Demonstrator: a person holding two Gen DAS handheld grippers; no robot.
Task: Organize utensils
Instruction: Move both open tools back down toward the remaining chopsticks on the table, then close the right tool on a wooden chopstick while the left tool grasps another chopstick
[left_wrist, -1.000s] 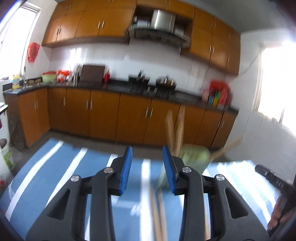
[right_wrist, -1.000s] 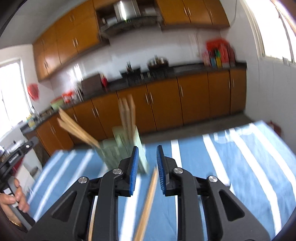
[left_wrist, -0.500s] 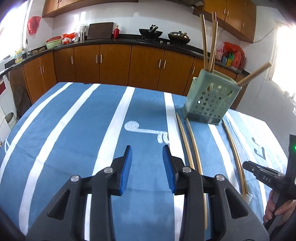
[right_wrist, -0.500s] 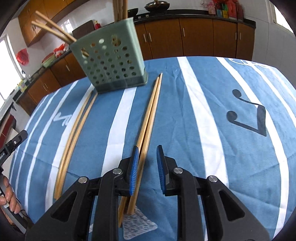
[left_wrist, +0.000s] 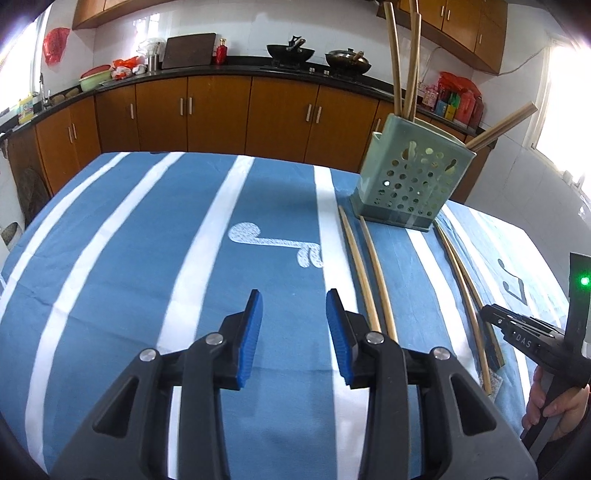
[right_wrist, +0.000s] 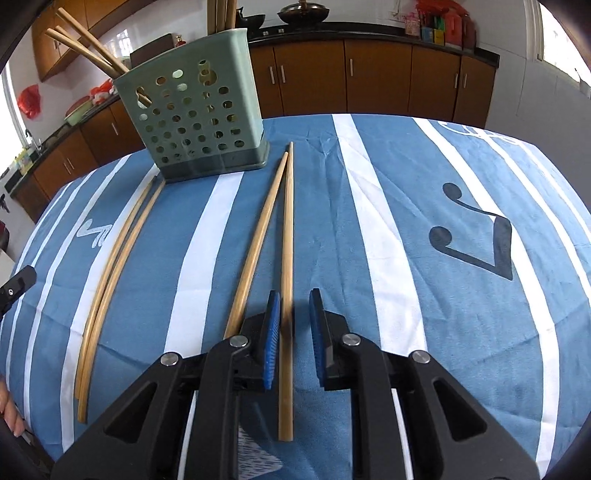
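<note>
Hidden: the near ends of the left pair (left_wrist: 369, 280) of chopsticks run under the left gripper's right finger; one stick of the right pair (right_wrist: 255, 247) passes behind the right gripper's left finger, so its near end is out of sight.
Cut off: the sticks standing in the holder (right_wrist: 195, 107) leave the top of both views.
Hard to tell: whether the right gripper's pads touch the stick between them; a gap shows on the right-hand side.
Left gripper (left_wrist: 293, 336): jaws apart, nothing between them, only tablecloth (left_wrist: 147, 258); pitched down over the table, the left pair just right of its right finger.
Right gripper (right_wrist: 293, 334): pitched down, jaws narrow and closing around the right stick (right_wrist: 287, 295) of the right pair; that stick lies flat, its end nearer than the pads.
Right hand (left_wrist: 557, 402): seen from the left camera, wrapped round its gripper's handle at the right edge.
Holder: ahead of both grippers, upright on the cloth, beyond the far tips of both pairs.
</note>
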